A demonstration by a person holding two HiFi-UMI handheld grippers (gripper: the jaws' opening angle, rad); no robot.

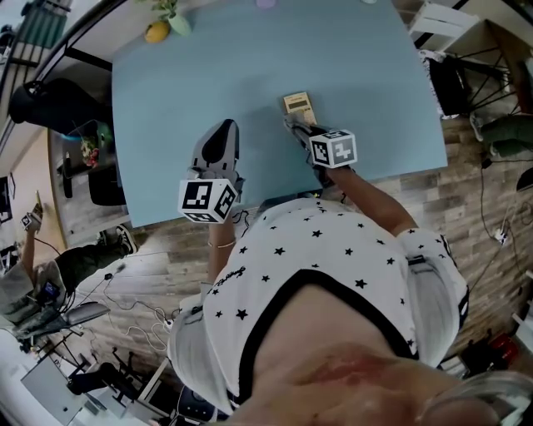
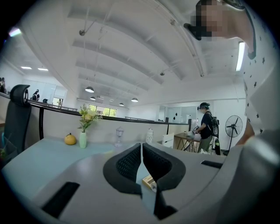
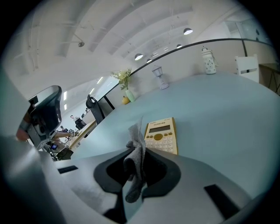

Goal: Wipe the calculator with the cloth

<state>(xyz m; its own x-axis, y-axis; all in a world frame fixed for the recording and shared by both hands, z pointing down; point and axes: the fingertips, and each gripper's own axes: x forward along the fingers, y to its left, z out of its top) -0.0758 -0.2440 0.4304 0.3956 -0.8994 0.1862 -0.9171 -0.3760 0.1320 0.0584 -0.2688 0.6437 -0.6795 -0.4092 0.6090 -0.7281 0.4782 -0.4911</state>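
A beige calculator lies flat on the light blue table, slightly right of centre. My right gripper sits just short of its near end, shut on a grey cloth that hangs bunched between the jaws. In the right gripper view the calculator lies face up directly beyond the cloth. My left gripper hovers to the calculator's left, jaws pressed together with nothing between them. In the left gripper view a corner of the calculator peeks out below the left gripper.
A vase of flowers and a yellow fruit stand at the table's far left corner. A black office chair sits left of the table. The table's near edge runs just below both grippers. A person stands far off.
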